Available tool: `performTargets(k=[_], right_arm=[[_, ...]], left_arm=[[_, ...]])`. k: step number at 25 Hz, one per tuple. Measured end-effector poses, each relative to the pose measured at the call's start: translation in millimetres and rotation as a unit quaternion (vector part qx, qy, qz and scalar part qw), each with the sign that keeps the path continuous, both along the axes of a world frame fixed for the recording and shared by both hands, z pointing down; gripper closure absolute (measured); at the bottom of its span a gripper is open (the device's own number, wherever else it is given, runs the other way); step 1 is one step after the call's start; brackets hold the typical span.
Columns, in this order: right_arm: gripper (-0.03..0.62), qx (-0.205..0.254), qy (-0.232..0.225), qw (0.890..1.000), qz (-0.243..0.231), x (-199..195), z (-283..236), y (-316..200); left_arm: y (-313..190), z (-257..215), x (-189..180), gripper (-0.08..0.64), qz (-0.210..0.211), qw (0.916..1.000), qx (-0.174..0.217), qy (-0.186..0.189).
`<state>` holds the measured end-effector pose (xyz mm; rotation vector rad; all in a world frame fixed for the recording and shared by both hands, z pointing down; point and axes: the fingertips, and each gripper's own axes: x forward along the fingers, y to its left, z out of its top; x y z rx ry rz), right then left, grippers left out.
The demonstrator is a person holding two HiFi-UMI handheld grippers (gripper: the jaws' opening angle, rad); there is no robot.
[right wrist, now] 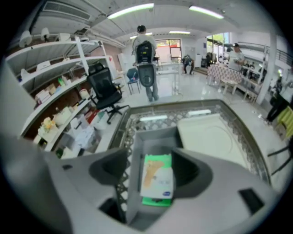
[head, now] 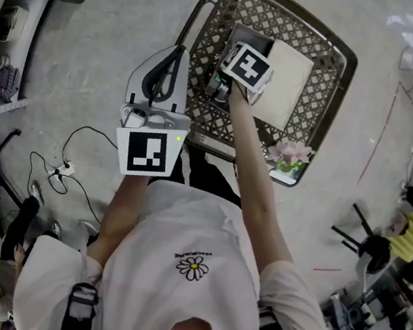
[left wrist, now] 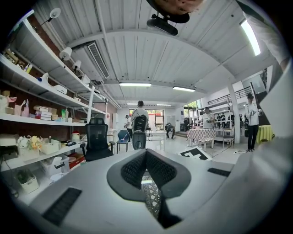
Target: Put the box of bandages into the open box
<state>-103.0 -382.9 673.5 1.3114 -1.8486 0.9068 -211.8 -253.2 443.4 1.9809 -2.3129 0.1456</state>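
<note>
Right gripper (right wrist: pixel 150 159) hangs with its jaws spread over the open box (right wrist: pixel 152 139). The box of bandages (right wrist: pixel 158 180) lies inside it, apparently released. A straight-up lift looks safest, so neither jaw drags it out. Left gripper (left wrist: pixel 146 154) is clenched on nothing.

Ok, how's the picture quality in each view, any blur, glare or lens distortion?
Head view: even light and fairly sharp, with the edges bowed by the wide lens. Left gripper view: the shelves bend strongly and the corners go black. Right gripper view: the same bending, the ceiling lights blow out to white, and the bandage box is soft, its print unreadable.
</note>
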Motion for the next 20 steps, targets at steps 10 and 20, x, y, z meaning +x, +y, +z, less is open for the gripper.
performTargets(k=[10,20], right_arm=[[0.284,0.136,-0.081,0.987,-0.01,-7,-126,-23],[0.386,0.287,-0.17,0.943,-0.007,18,-271,-3]], left_arm=[[8,-35,8,0.535,0.007,0.999,0.04,-0.016],[20,-78,23,0.535,0.019,0.996,0.08,-0.036]])
